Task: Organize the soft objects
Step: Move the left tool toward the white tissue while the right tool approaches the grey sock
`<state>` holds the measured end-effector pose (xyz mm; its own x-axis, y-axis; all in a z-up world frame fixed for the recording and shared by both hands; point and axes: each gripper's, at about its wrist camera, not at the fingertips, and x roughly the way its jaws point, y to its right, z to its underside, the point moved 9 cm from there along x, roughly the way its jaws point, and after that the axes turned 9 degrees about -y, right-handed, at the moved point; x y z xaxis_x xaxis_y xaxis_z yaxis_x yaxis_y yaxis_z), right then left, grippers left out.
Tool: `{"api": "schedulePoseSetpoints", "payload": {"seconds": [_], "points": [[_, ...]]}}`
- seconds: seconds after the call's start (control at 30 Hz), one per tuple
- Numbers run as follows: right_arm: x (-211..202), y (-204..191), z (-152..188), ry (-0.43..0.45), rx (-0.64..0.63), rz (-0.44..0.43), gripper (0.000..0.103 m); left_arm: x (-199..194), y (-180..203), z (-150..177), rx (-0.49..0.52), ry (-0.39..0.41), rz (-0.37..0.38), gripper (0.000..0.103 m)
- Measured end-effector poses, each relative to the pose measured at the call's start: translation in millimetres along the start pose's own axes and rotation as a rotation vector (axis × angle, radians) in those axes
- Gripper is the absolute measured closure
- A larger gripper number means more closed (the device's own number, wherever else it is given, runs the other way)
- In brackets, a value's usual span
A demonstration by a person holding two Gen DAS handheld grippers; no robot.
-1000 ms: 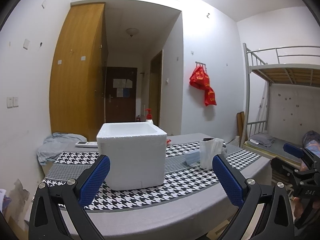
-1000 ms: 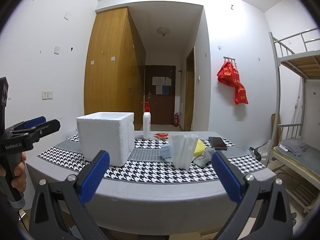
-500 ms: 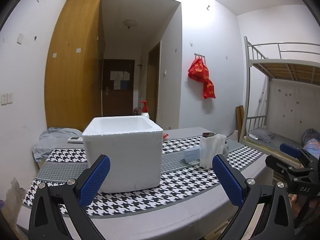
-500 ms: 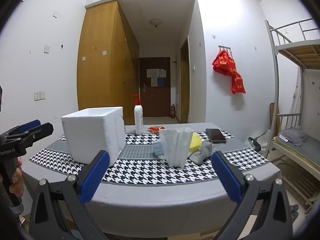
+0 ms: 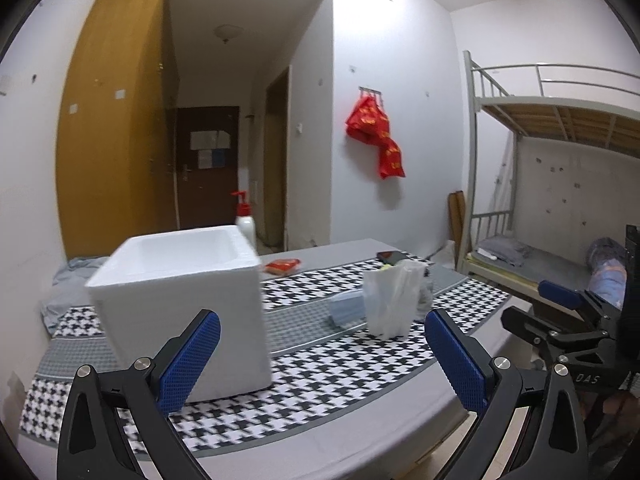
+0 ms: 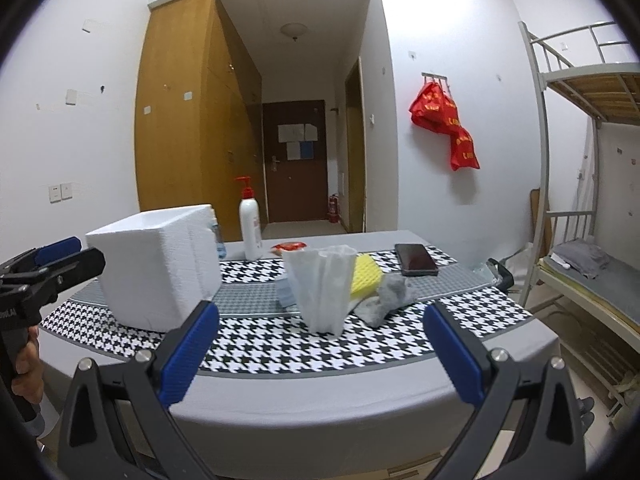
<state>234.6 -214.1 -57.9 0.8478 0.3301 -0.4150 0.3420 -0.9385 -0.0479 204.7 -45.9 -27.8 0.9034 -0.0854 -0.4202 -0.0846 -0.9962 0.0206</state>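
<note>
change: we have brought both grippers nearer the table (image 6: pixel 360 396) | left gripper (image 5: pixel 322 360) wide open, empty, facing foam box (image 5: pixel 180 300) | right gripper (image 6: pixel 320 352) wide open, empty, facing plastic bag (image 6: pixel 324 284), sponge (image 6: pixel 366 274), cloth (image 6: pixel 386 298) | nothing grasped yet

A white foam box (image 6: pixel 156 264) is sitting on a black-and-white houndstooth cloth (image 6: pixel 280 344); at its three o'clock a yellow sponge (image 6: pixel 366 276) is lying beside a grey rag (image 6: pixel 390 298).
</note>
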Motion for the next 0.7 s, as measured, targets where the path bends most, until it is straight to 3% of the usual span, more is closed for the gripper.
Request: {"api": "schedulePoseSetpoints", "payload": {"seconds": [0.7], "points": [[59.6, 57.0, -3.0, -0.094, 0.028, 0.018, 0.000, 78.6, 45.8, -2.1, 0.048, -0.145, 0.071, 0.001]]}}
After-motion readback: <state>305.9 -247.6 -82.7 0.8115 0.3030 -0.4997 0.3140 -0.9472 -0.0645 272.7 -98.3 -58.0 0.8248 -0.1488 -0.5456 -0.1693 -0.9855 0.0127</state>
